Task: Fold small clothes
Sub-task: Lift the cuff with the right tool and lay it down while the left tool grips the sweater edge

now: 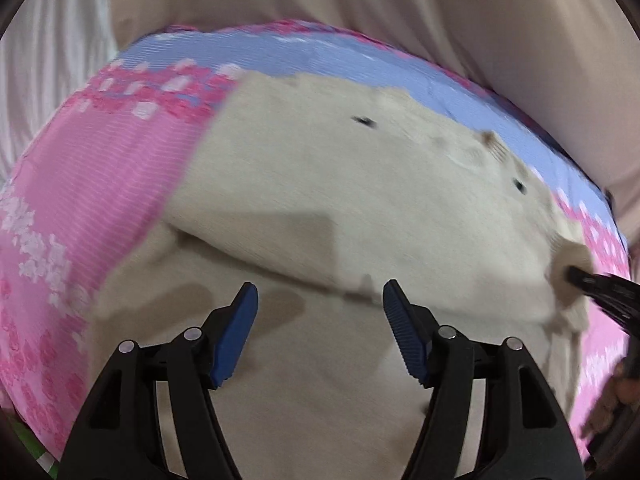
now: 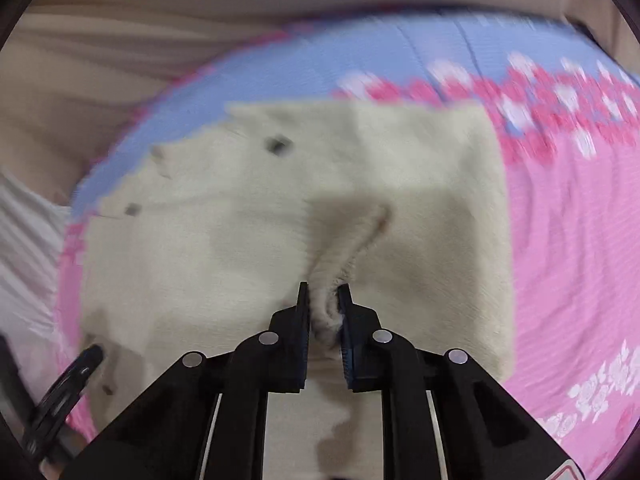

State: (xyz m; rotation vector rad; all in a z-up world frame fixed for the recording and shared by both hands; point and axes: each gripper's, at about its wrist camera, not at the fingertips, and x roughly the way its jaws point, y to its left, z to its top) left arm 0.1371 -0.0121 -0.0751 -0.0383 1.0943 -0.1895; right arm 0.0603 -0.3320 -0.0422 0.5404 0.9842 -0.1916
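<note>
One bed sheet (image 1: 100,184), pink and pale blue with bands of white and deep-pink flowers, spread wide beneath everything and filling most of both views. Beyond the sheet's far edge, plain beige cloth (image 1: 360,8) in soft folds, and white ribbed fabric (image 1: 48,60) at the far left of the left wrist view.

One cream garment (image 1: 328,184), fleecy, laid flat on the middle of the sheet, covering much of it. Upper layer folded over a lower one, with a straight folded edge running across in front of the left tool. On the garment, small dark spots like buttons: two plain in the left wrist view (image 1: 365,121), more of them scattered in the right wrist view, too blurred for a sure count. A small tan tag (image 1: 490,140) near the garment's far edge.

Two tools, one per hand. Left tool (image 1: 320,300) hovering over the near part of the garment, blue pads (image 1: 236,332) spread well apart, nothing between them, no cloth touched. Right tool (image 2: 323,300) nearly closed, pinching a bunched ridge of the garment's cloth (image 2: 352,248) between its pads, that ridge pulled up toward the tool from the flat layer. Each tool also glimpsed at the edge of the other view: the right one's tip at the garment's right corner, the left one's at the lower left, over the garment's edge.

Both views smeared by blur, finer detail of the cloth not readable.
</note>
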